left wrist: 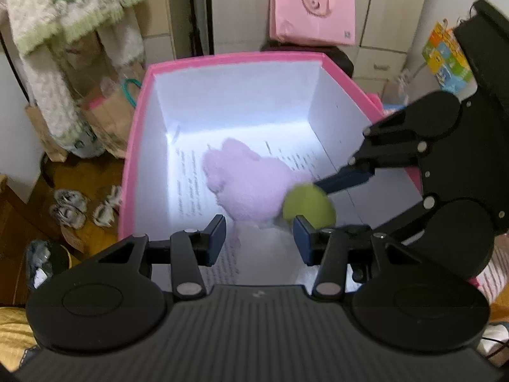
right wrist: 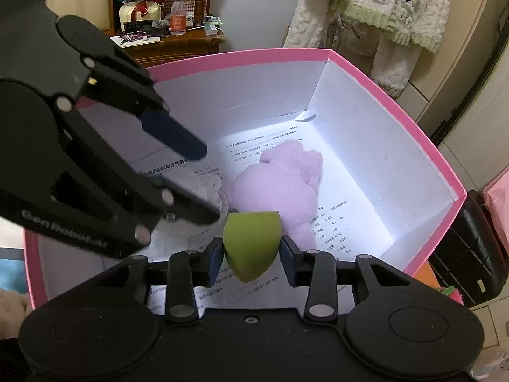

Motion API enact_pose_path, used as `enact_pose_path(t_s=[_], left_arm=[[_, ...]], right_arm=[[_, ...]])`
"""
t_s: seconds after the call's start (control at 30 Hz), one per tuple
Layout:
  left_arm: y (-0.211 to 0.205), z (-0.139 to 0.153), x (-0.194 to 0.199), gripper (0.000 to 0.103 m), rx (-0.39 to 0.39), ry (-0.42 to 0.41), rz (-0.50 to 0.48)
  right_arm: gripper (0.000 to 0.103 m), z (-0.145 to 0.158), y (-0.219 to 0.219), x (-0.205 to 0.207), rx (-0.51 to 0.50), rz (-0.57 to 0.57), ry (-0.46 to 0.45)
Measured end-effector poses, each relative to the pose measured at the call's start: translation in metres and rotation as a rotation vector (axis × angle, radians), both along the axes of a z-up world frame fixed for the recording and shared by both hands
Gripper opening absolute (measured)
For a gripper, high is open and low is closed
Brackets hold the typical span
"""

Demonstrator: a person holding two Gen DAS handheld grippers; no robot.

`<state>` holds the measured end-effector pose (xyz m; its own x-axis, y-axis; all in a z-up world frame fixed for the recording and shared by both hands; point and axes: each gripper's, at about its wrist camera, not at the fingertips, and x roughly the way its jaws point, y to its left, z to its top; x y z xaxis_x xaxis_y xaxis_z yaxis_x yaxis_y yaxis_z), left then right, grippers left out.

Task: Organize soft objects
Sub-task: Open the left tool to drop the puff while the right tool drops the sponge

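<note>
The green sponge sits pinched between the right gripper pads, above the near end of the pink box, just near of the pink plush on the floor. The left gripper hangs beside it, jaws apart and empty. Released carelessly, the light sponge may bounce or snag on a pad.

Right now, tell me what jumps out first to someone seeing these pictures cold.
The pink-walled box with its bright white inside fills both views, printed paper sheets lining its floor. A fluffy lilac plush toy lies in the middle of that floor. Just above it, the right gripper is shut on a green egg-shaped sponge, while the left gripper hangs over the box with nothing between its fingers.
</note>
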<state>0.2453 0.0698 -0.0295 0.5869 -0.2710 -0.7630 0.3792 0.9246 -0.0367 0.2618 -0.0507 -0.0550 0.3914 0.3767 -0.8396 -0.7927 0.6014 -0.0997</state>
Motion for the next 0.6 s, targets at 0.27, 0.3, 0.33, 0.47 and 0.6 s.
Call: enact_pose_path(t_s=[0.27,0.3,0.33,0.47,0.6], left_arm=[[0.012,0.017,-0.018,0.052,-0.036,-0.025,0.005],[0.013,0.019,-0.021,0.052,-0.043,-0.021,0.002],[0.014,0.022,-0.024,0.052,-0.048,-0.018,-0.003],[0.015,0.032,-0.036,0.055,-0.056,-0.026,-0.019],[0.014,0.041,-0.052,0.057,-0.053,-0.042,-0.043]], right_arm=[[0.055,0.01,-0.007,-0.008,0.054,-0.019,-0.009],[0.055,0.013,-0.01,-0.01,0.066,-0.021,-0.013],[0.055,0.016,-0.013,-0.013,0.08,-0.025,-0.013],[0.055,0.026,-0.023,-0.023,0.122,-0.047,-0.01],[0.055,0.037,-0.03,-0.033,0.147,-0.068,-0.024]])
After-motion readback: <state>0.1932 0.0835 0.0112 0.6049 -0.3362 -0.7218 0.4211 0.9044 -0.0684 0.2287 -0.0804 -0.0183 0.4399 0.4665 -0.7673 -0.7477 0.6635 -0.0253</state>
